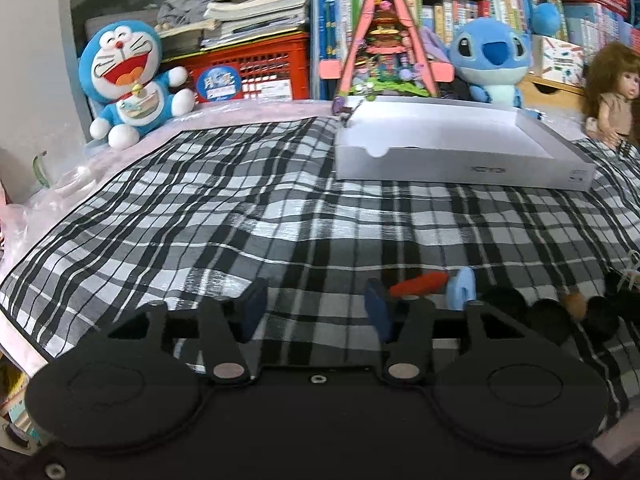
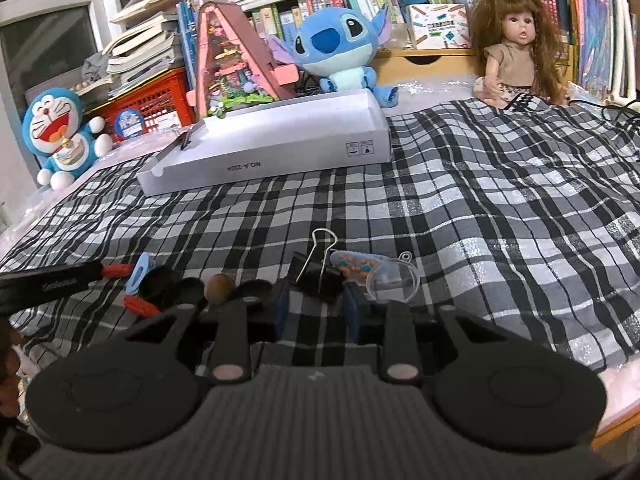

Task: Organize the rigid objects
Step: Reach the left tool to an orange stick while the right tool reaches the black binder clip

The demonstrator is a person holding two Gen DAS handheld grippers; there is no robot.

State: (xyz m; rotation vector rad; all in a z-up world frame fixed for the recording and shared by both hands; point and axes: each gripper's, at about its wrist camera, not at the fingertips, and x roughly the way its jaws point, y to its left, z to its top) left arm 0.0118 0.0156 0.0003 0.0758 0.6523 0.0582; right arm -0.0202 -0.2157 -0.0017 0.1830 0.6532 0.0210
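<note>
My left gripper (image 1: 316, 306) is open over bare plaid cloth, with nothing between its blue pads. Just right of it lie an orange piece (image 1: 418, 284), a light blue piece (image 1: 462, 290), several black round pieces (image 1: 508, 300) and a brown bead (image 1: 576, 306). My right gripper (image 2: 317, 314) is open too. A black binder clip (image 2: 320, 278) with a silver wire handle lies at its fingertips, and the pads do not press on it. A clear case (image 2: 372, 274) with orange and blue contents lies right of the clip. The same orange, blue and black pieces (image 2: 138, 274) sit to the left.
An open white box (image 1: 460, 168) (image 2: 264, 160) rests on the cloth farther back. Behind it stand a Doraemon plush (image 2: 60, 136), a pink A-frame model (image 2: 232, 64), a Stitch plush (image 2: 340, 44), a doll (image 2: 516, 44), a red crate and bookshelves. A black lettered bar (image 2: 48, 280) enters from the left.
</note>
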